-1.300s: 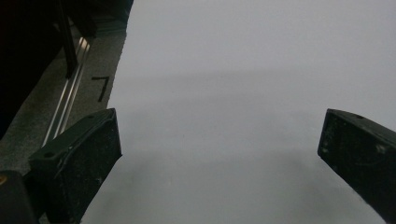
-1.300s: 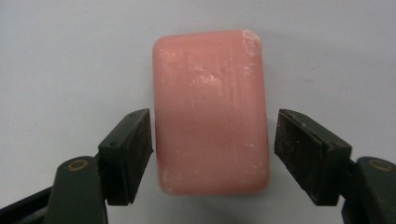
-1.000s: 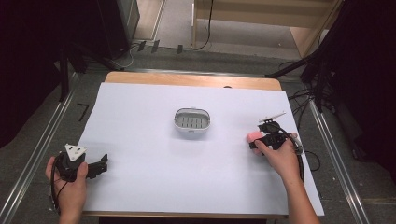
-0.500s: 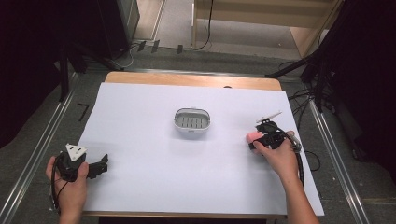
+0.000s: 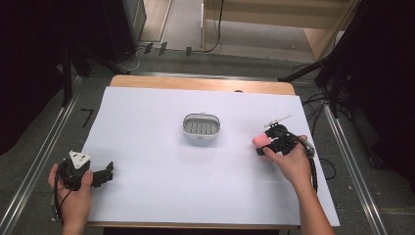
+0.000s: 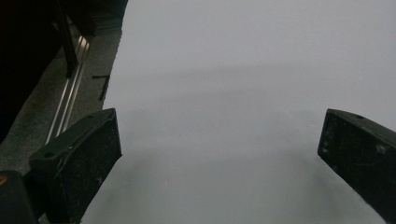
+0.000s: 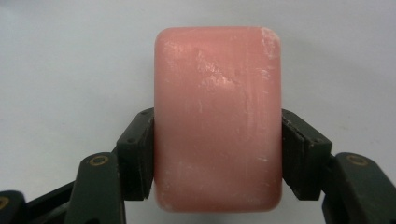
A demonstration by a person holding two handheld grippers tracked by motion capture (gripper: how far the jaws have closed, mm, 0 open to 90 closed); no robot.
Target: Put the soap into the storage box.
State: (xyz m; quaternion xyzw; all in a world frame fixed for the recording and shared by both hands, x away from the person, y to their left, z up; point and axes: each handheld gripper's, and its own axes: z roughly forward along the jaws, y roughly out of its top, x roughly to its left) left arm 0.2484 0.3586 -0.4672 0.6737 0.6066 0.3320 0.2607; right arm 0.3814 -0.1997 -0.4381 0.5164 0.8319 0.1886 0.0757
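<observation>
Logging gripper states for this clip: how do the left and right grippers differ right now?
The right gripper is shut on the pink soap bar, while the left gripper has its jaws wide apart with nothing between them. In the high view, the right one sits level with the soap dish; the left sits near the table's front left corner. Both are hand-held, with black jaws.

A white sheet (image 5: 161,166) covers nearly the whole worktop (image 5: 200,84), leaving a strip of bare wood along the far edge at the top of the high view. Near the centre of the frame a small oval white dish (image 5: 201,127) with a slotted floor stands on the sheet. A pink soap bar (image 5: 261,140) sits right of centre.
</observation>
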